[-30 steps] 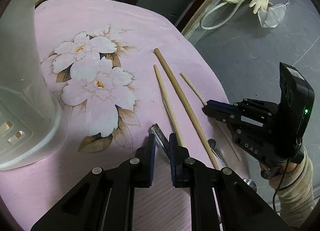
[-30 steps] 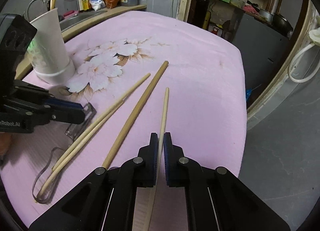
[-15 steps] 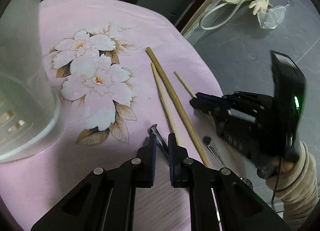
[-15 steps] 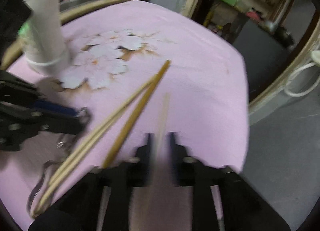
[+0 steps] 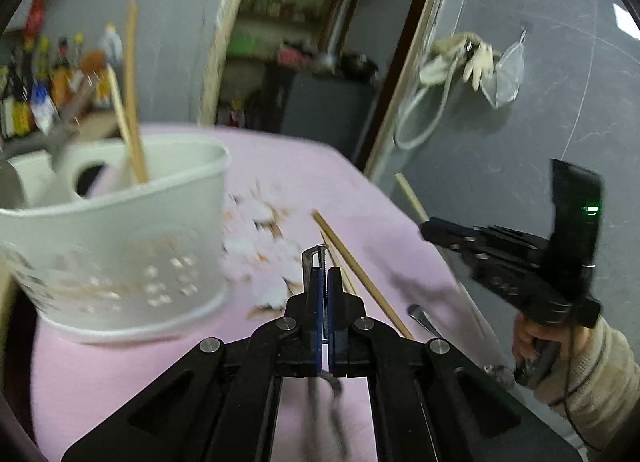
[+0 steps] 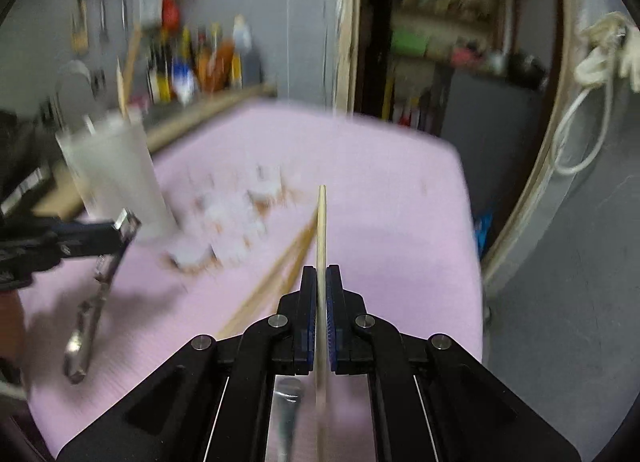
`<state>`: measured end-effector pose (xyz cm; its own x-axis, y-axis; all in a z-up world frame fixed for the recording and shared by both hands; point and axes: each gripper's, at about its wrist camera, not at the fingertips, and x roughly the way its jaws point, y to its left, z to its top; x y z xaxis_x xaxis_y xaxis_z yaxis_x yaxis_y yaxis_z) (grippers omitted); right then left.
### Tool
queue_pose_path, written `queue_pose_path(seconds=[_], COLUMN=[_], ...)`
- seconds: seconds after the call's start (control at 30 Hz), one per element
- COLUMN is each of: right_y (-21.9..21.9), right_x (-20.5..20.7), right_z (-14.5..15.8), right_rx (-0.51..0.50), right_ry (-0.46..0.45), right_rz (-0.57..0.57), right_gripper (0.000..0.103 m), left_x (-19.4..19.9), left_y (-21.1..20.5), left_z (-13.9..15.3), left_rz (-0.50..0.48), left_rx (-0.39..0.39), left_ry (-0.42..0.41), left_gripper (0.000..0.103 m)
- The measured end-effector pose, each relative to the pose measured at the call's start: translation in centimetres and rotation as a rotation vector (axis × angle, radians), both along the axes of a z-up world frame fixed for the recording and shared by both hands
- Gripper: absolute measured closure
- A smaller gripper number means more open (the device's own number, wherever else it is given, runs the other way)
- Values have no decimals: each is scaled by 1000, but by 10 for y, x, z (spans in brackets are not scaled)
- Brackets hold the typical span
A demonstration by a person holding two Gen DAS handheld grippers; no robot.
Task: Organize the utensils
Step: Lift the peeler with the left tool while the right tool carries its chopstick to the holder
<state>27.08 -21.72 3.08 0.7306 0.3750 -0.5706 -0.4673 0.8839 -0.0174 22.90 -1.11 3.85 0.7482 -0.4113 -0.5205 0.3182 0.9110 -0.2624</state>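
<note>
Pink cloth with a white flower print covers the surface (image 5: 120, 374), and behind it we see a grey wall, a dark doorway and a row of bottles (image 6: 200, 61) on a far ledge.

Our left hand-held gripper (image 5: 325, 286) is pressed together on a metal utensil (image 5: 316, 262), a thin steel piece whose squared end sticks out just past the fingertips; in the right wrist view that same utensil hangs down from the pinch, lifted off the cloth, its rounded end low at the near left. Our right hand-held gripper (image 6: 320, 282) is pinching a pale wooden chopstick (image 6: 321, 221), which runs straight out ahead between the pads and is raised above the cloth. From the left wrist view the right hand-held gripper sits at the right, held by a hand (image 5: 532, 346) in a cream sleeve (image 5: 592, 378).

Outward from there, two more chopsticks (image 5: 360, 282) lie side by side on the cloth just beyond our left fingertips, slanting away to the far left. A spoon handle (image 5: 424, 320) lies near them on the right. Further to the left stands the white utensil holder (image 5: 120, 254), perforated low on its wall, with two chopsticks (image 5: 132, 109) already standing upright in it. Motion blur softens most of both views.
</note>
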Motion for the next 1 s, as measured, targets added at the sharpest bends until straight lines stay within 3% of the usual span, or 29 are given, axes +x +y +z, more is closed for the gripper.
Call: queue_pose_path(seconds=[0.23,0.47,1.0], right_y=[26,57,142], right_x=[-31,-32,-5], right_z=[37,67,109], right_rx=[129,261,547], right_ry=[-201,-263,-457], right_rz=[49,128,210], right_gripper=[101,101,101], left_x=[-28,-41,-14], left_y=[4,33,139], left_z=[4,25,94], left_rz=[72,110,312], left_rx=[34,6,-26], left_ry=[-166,-262,-375], left_gripper=[103,103,103])
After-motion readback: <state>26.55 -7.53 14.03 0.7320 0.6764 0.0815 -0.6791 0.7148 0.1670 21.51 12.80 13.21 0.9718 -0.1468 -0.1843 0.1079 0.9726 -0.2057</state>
